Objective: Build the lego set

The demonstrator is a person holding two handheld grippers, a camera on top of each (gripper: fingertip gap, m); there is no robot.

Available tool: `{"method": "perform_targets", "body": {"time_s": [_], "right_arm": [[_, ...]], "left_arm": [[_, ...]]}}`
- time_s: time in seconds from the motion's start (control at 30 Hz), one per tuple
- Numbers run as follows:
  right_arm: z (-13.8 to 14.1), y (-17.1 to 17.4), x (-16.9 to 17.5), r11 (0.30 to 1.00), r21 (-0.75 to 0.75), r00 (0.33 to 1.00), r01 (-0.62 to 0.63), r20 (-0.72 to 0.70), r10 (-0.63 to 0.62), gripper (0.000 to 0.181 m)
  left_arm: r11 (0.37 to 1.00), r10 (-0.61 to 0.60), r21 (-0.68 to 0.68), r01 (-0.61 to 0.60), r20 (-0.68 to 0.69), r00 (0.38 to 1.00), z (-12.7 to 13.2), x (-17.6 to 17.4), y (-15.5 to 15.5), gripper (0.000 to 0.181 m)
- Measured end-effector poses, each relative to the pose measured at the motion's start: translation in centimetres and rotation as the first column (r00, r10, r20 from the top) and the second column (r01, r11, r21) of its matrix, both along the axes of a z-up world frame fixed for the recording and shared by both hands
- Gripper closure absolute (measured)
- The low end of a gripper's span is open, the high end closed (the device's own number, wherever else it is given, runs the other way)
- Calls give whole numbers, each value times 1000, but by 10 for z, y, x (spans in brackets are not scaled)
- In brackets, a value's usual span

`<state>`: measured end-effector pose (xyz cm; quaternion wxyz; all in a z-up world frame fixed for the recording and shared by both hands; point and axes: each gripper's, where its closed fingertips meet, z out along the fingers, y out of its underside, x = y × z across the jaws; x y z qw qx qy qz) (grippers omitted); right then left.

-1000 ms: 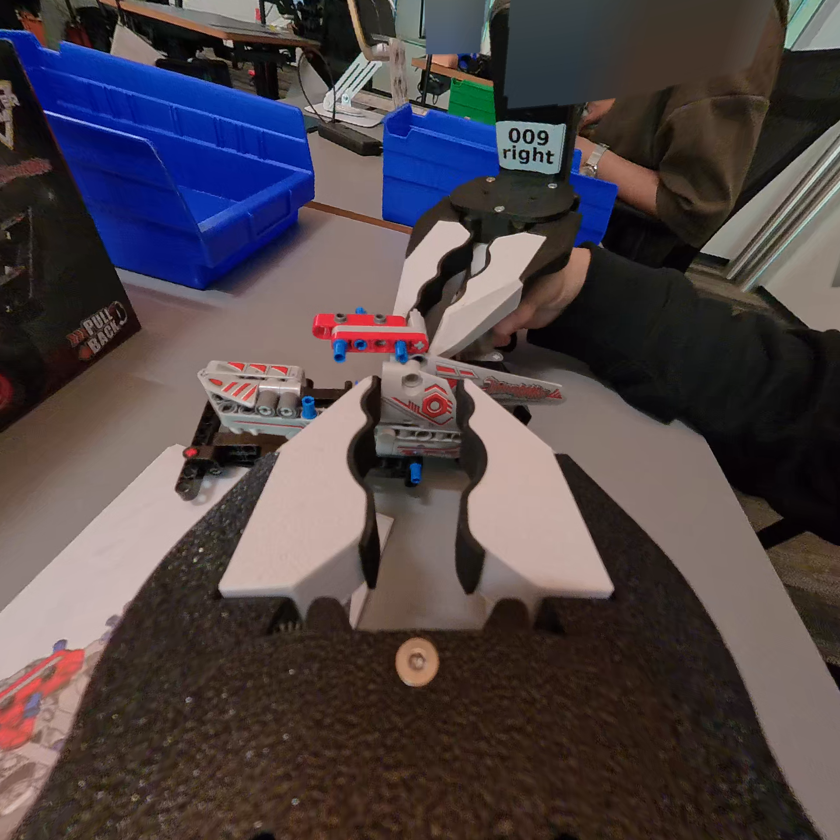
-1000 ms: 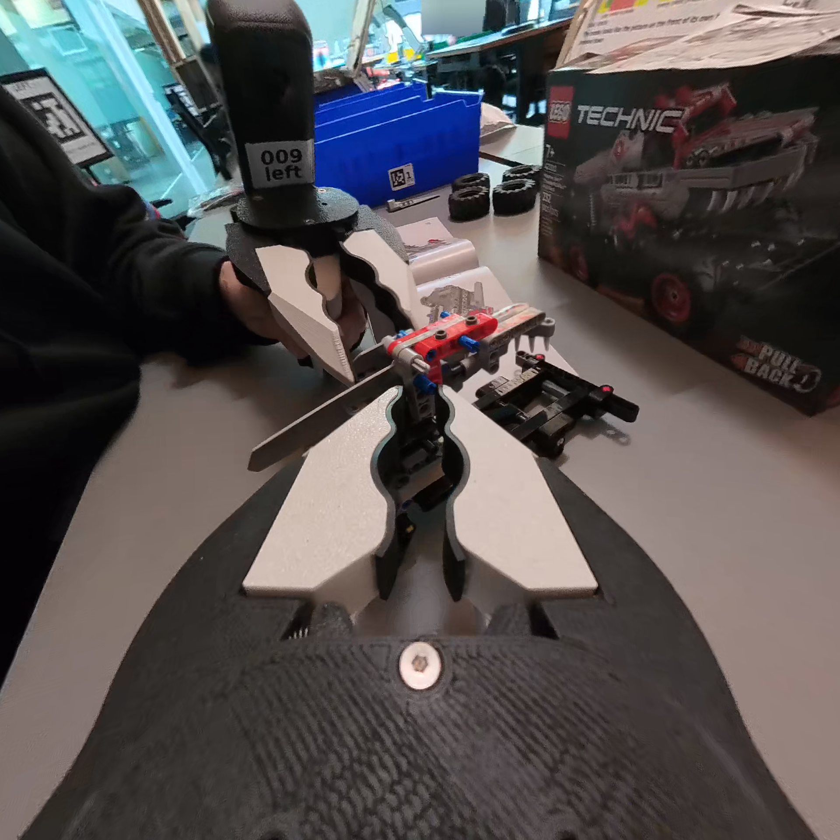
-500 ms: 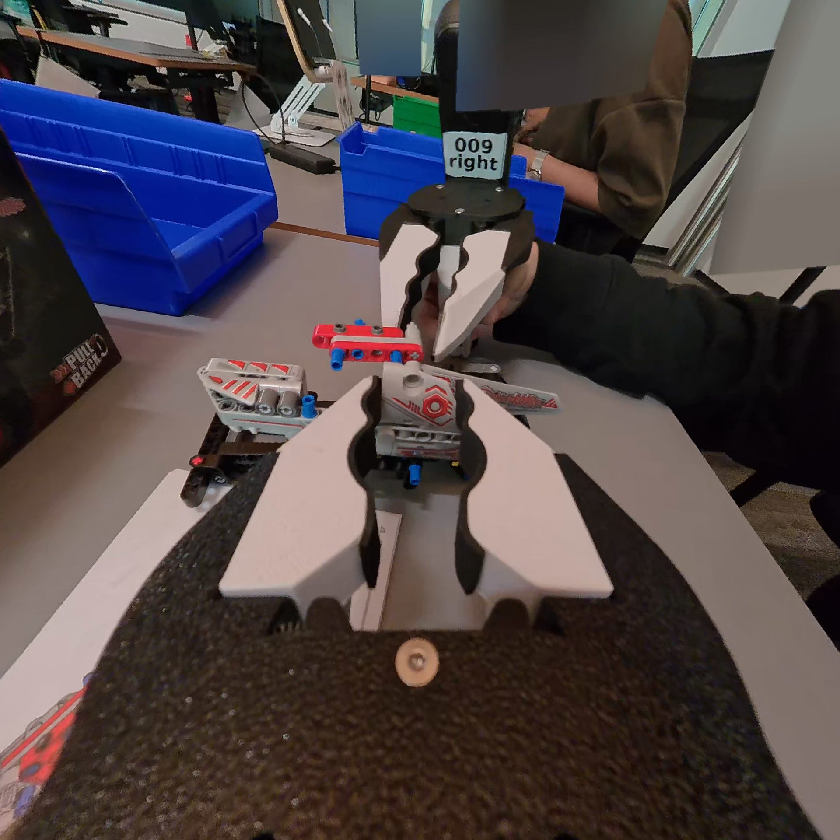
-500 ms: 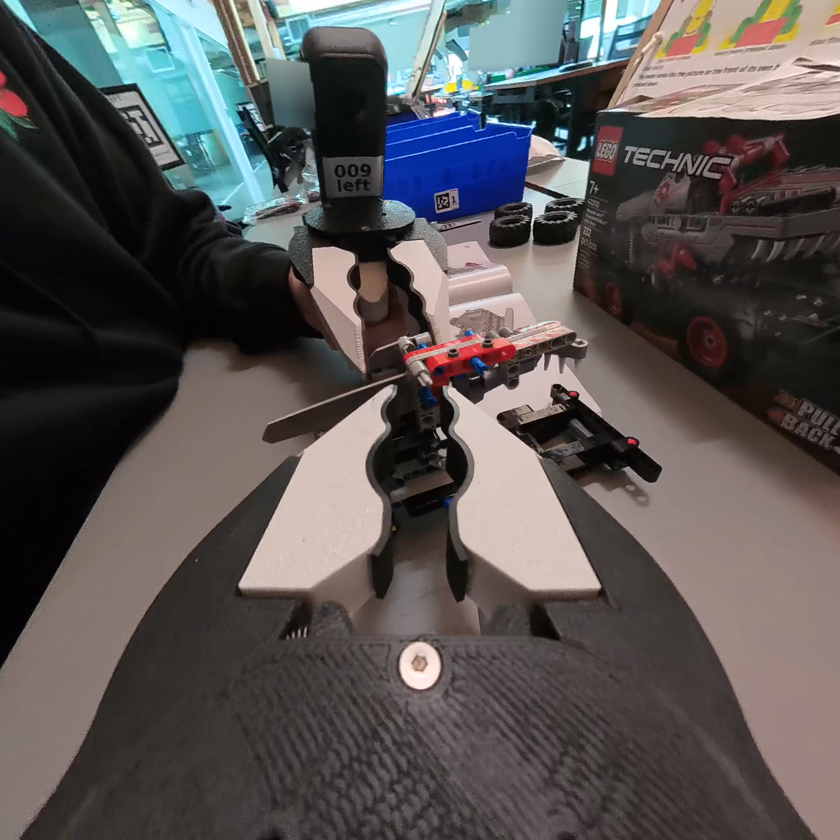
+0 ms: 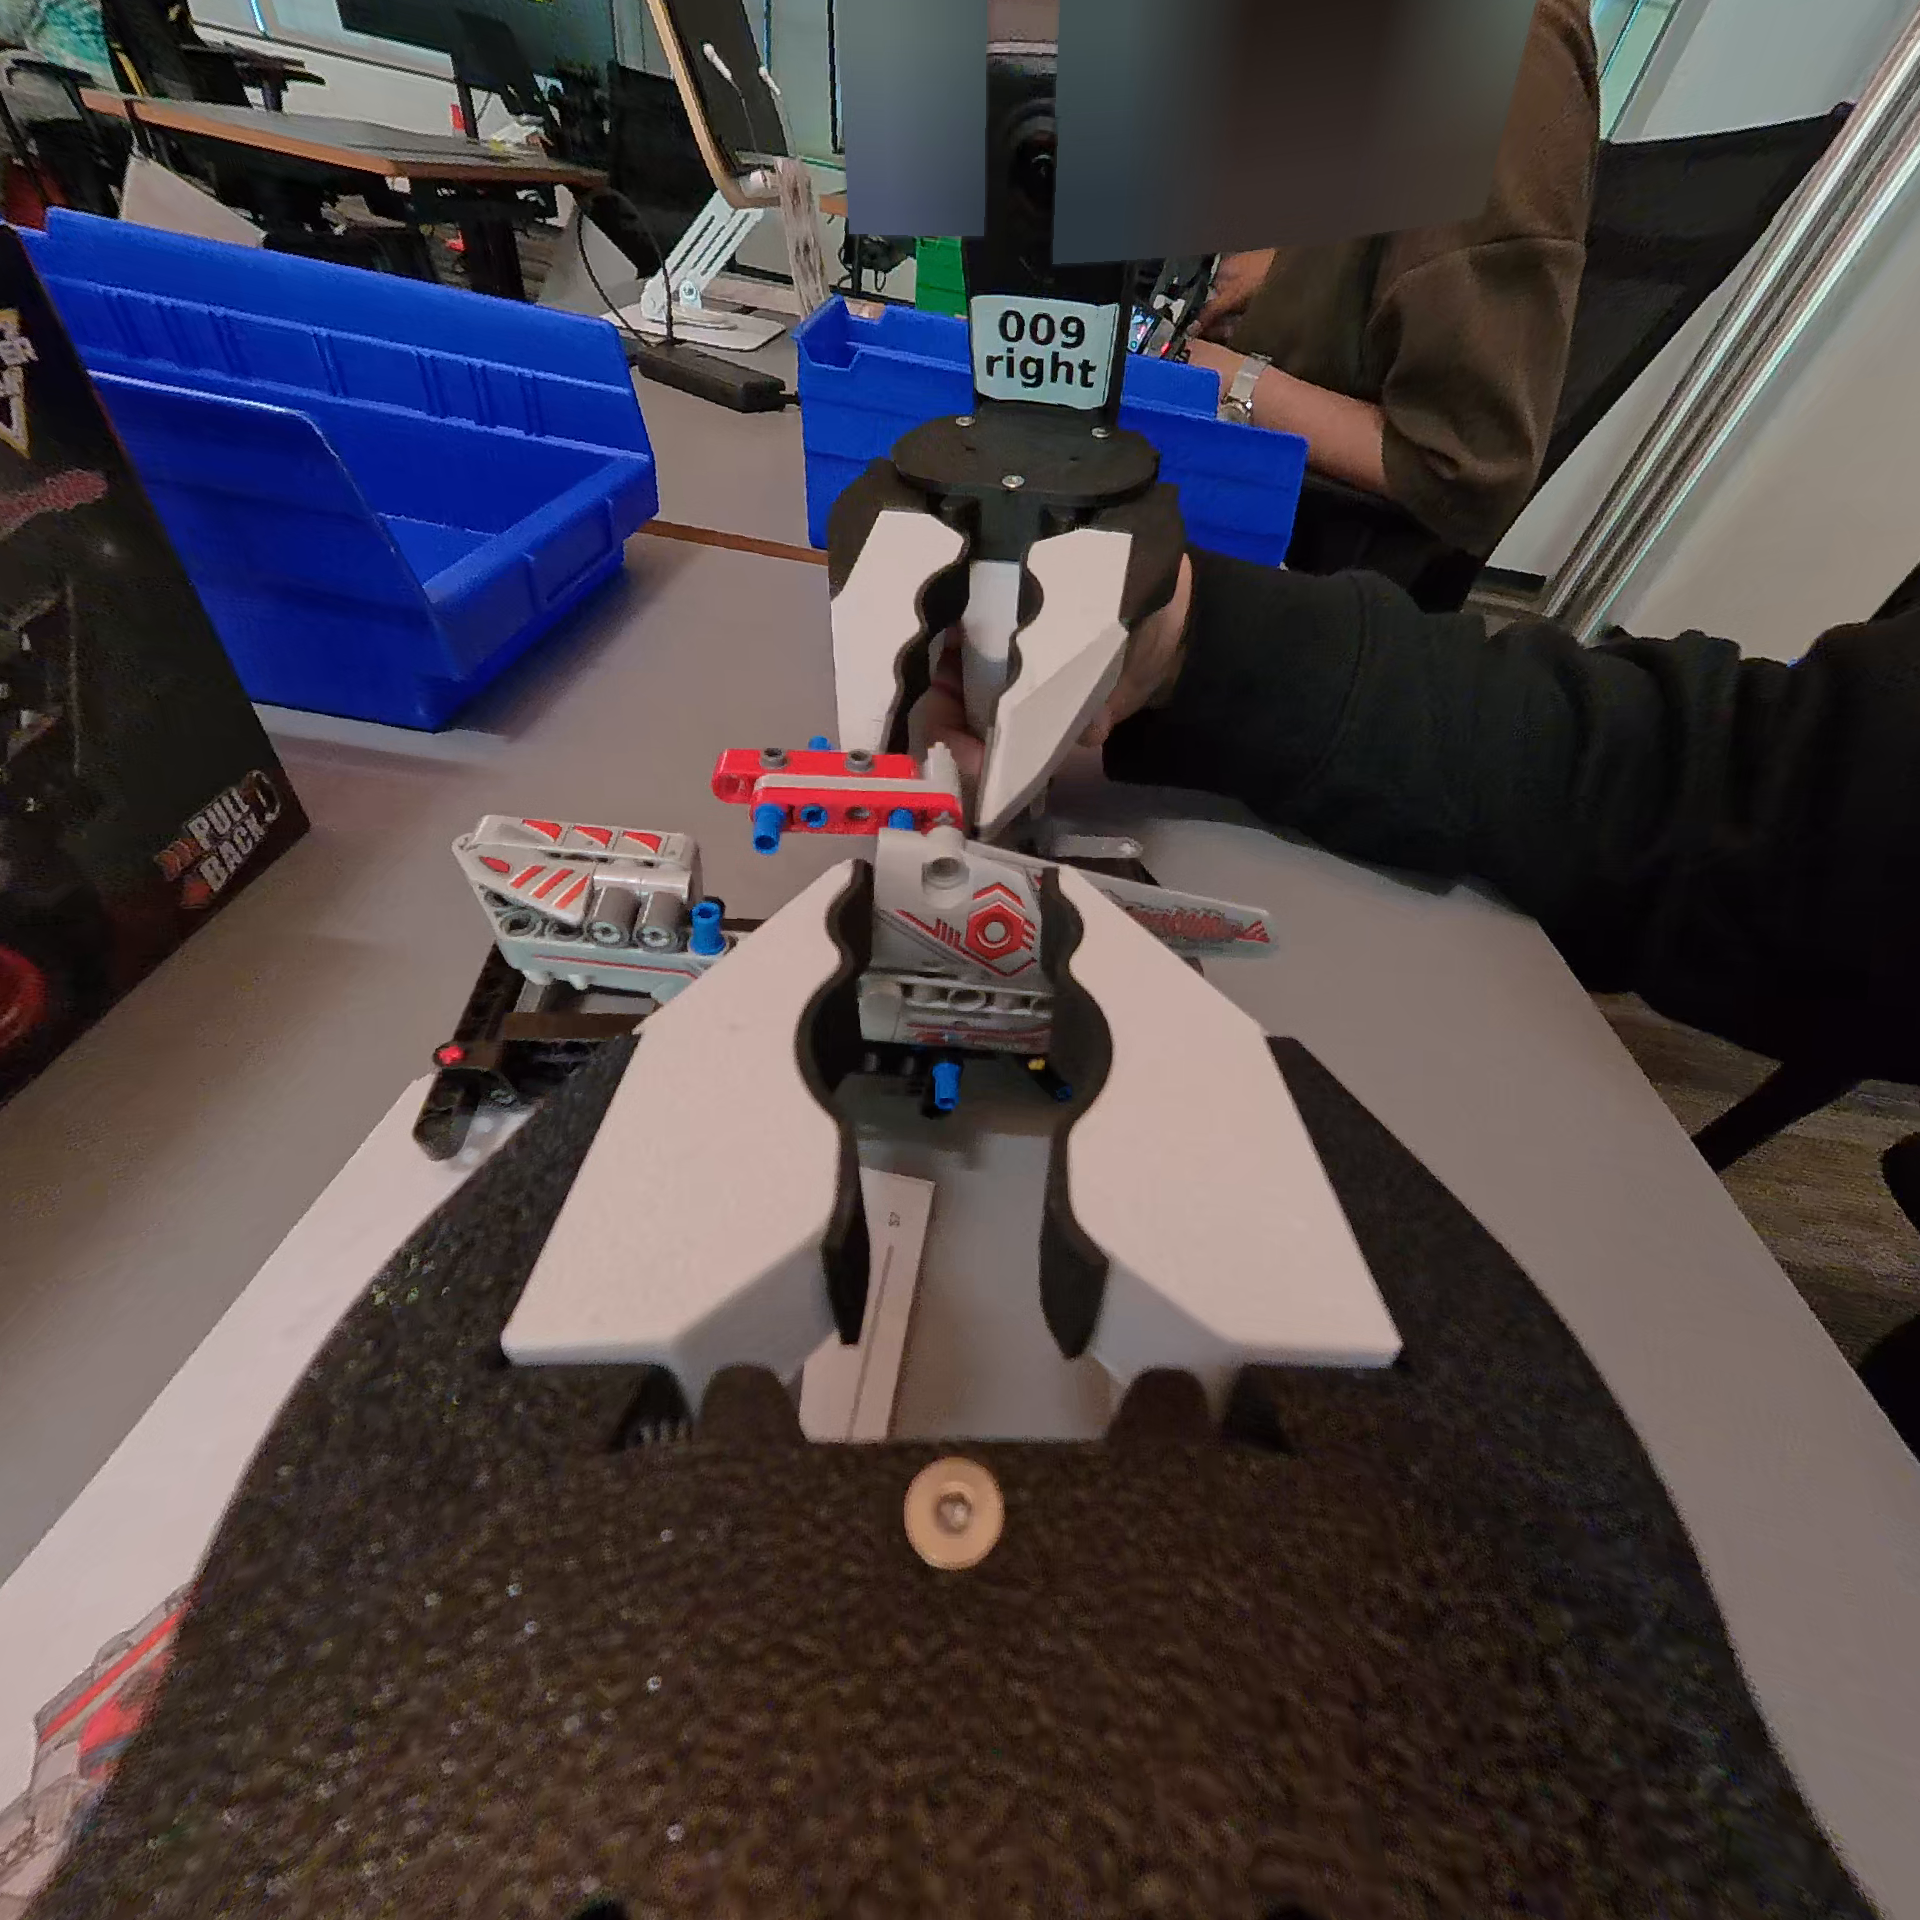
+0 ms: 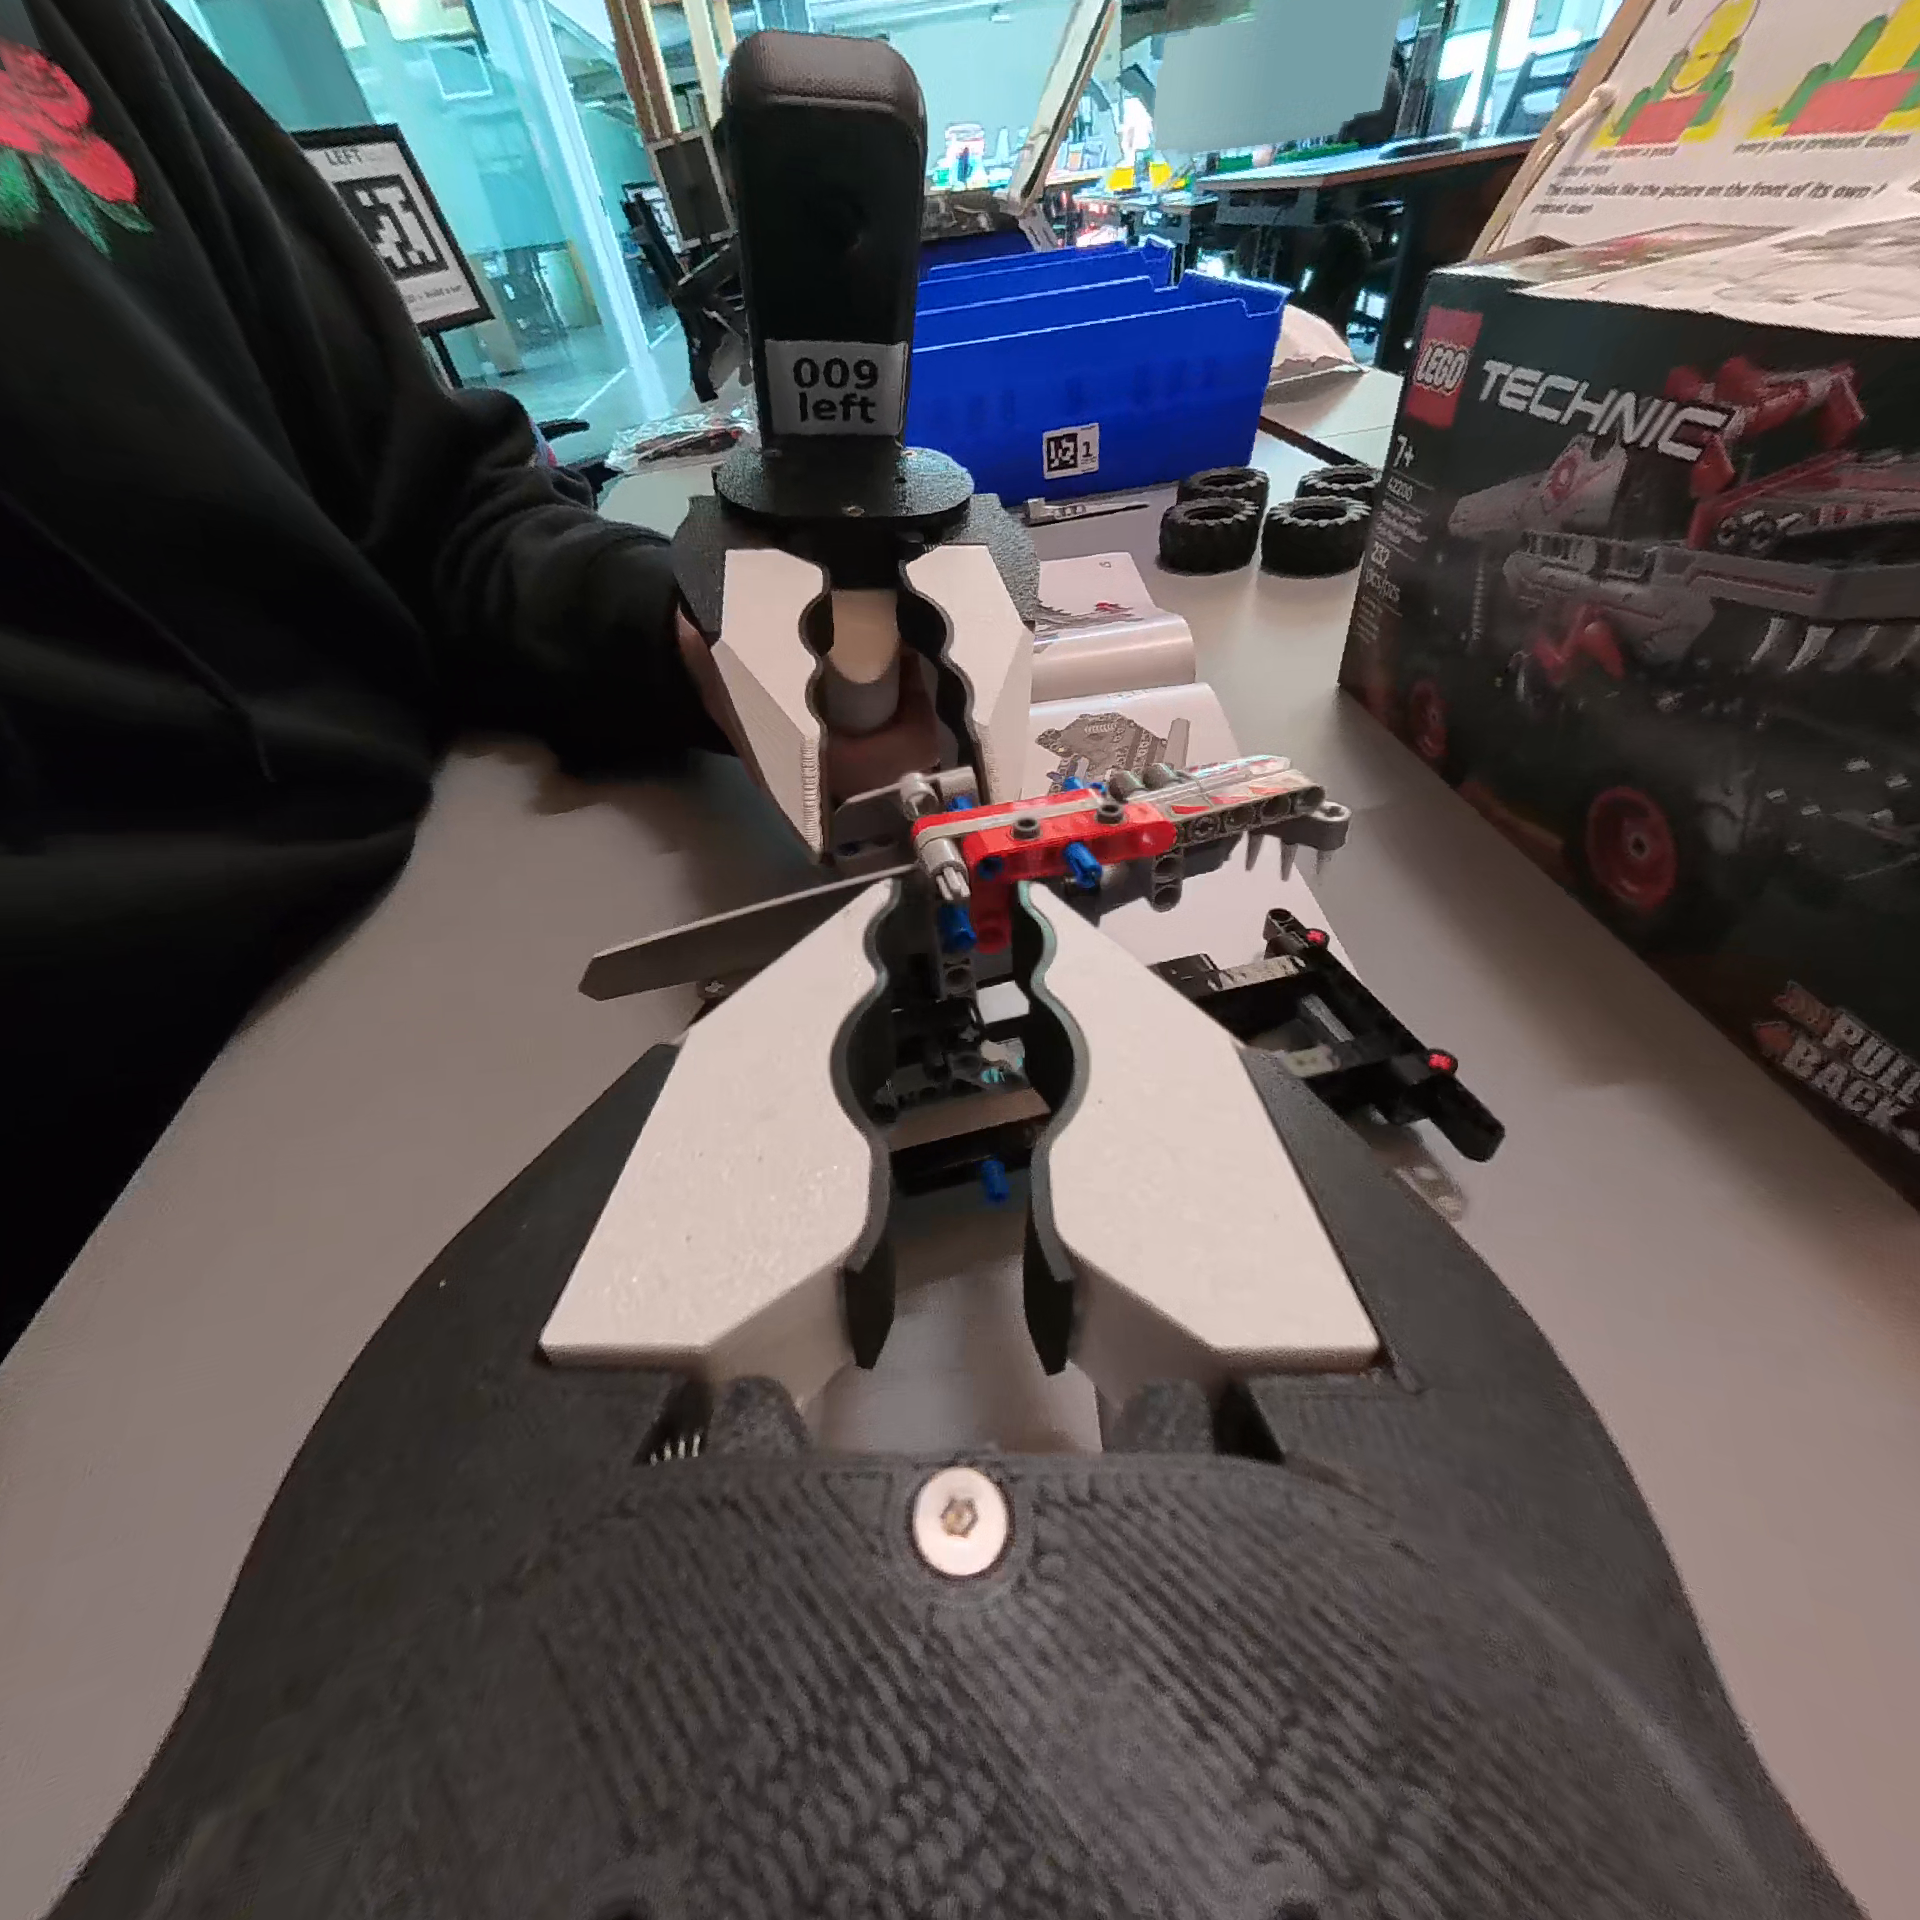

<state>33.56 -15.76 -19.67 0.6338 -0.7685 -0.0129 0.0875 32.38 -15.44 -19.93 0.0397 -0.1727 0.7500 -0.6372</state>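
Both grippers clamp: left gripper (image 5: 951,935) pins the grey body (image 5: 961,940); right gripper (image 6: 951,914) should press the red beam (image 6: 1060,836) squarely.

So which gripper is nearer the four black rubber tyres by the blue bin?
Left. The left gripper sits between the right gripper and the tyres, which lie on the table beyond both.

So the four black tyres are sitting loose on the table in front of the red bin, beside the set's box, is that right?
Not quite: the bin is blue, not red. The right wrist view shows the four black tyres loose on the table in front of it, beside the set's box.
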Motion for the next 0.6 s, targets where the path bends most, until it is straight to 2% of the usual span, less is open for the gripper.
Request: {"method": "perform_targets", "body": {"time_s": [0.23,0.6], "right_arm": [[-1,3,5,999,-6,999,45,16,-45,168],[-1,4,5,994,-1,994,108,19,-108,167]], "left_arm": [[999,35,30,-37,38,999,-2,6,2,152],[999,22,37,-24,46,999,-3,9,4,152]]}}
